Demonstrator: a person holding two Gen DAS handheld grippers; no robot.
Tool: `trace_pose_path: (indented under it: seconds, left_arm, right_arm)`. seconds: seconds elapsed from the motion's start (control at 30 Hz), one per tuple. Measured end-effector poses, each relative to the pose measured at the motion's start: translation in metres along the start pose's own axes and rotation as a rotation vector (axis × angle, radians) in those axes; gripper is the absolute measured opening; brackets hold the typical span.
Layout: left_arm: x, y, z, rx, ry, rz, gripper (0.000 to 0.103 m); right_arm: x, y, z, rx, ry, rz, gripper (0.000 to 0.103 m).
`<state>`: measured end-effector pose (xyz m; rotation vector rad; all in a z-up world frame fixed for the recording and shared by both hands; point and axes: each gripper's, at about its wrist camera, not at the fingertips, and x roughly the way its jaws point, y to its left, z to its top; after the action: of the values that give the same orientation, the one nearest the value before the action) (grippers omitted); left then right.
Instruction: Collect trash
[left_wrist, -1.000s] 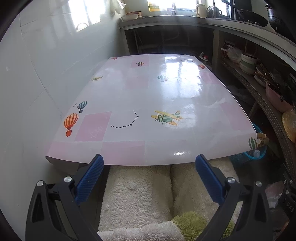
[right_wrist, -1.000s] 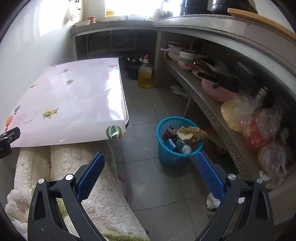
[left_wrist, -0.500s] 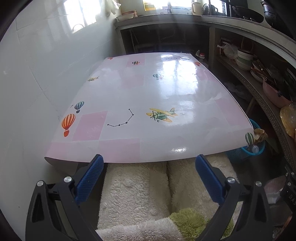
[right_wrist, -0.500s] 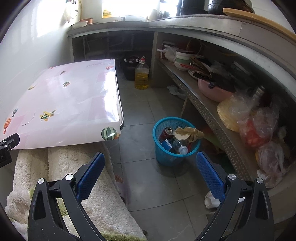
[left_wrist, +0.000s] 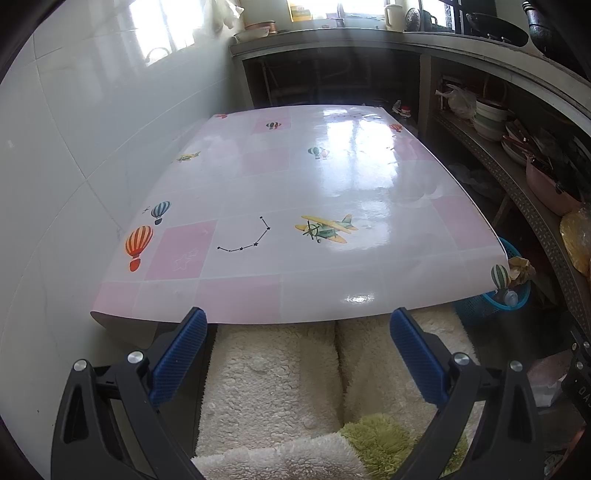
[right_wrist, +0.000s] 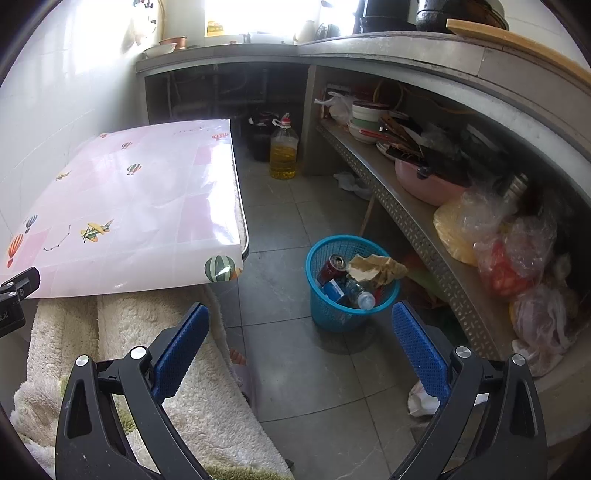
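A blue plastic basket (right_wrist: 334, 314) stands on the grey floor right of the table. It holds a red can (right_wrist: 331, 268), crumpled brown paper (right_wrist: 375, 268), a clear plastic bottle (right_wrist: 360, 293) and a blue packet (right_wrist: 334, 290). My right gripper (right_wrist: 299, 332) hangs open above the floor, short of the basket, with nothing between its fingers. My left gripper (left_wrist: 297, 341) is open and empty at the near edge of the pink patterned table (left_wrist: 295, 206), whose top shows only printed balloons and planes. In the left wrist view the basket (left_wrist: 476, 302) peeks out behind the table's right corner.
Cream fluffy fabric (left_wrist: 273, 373) lies below the table's near edge. A low metal shelf (right_wrist: 417, 225) on the right holds a pink bowl (right_wrist: 424, 181), dishes and plastic bags (right_wrist: 509, 258). An oil bottle (right_wrist: 283, 151) stands on the floor beyond. White crumpled paper (right_wrist: 421, 400) lies by the shelf's foot.
Both grippers have drawn back and up slightly, so the table and basket sit a little farther off. Both stay open and empty.
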<state>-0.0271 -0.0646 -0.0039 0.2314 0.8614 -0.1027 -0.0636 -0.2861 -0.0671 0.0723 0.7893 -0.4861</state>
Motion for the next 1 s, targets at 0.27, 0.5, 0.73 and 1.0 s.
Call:
trace_pose_path:
  seconds: [0.27, 0.5, 0.73, 1.0]
  left_arm:
    - [0.0008, 0.0014, -0.0004, 0.002, 0.005, 0.002, 0.097]
    - [0.0010, 0.0012, -0.0009, 0.003, 0.009, 0.004, 0.097]
    - [0.0007, 0.0006, -0.0020, 0.001, 0.012, 0.005, 0.097]
    - [0.0006, 0.0006, -0.0023, 0.000, 0.013, 0.006, 0.097]
  right_arm:
    - [-0.0006, -0.0010, -0.0013, 0.003, -0.004, 0.000, 0.095]
    - [-0.0009, -0.0013, -0.0014, 0.006, -0.006, 0.002, 0.095]
    - [-0.0007, -0.0014, -0.0012, 0.005, -0.008, -0.001, 0.095]
    - [-0.0005, -0.0013, 0.0000, 0.003, -0.009, 0.000, 0.095]
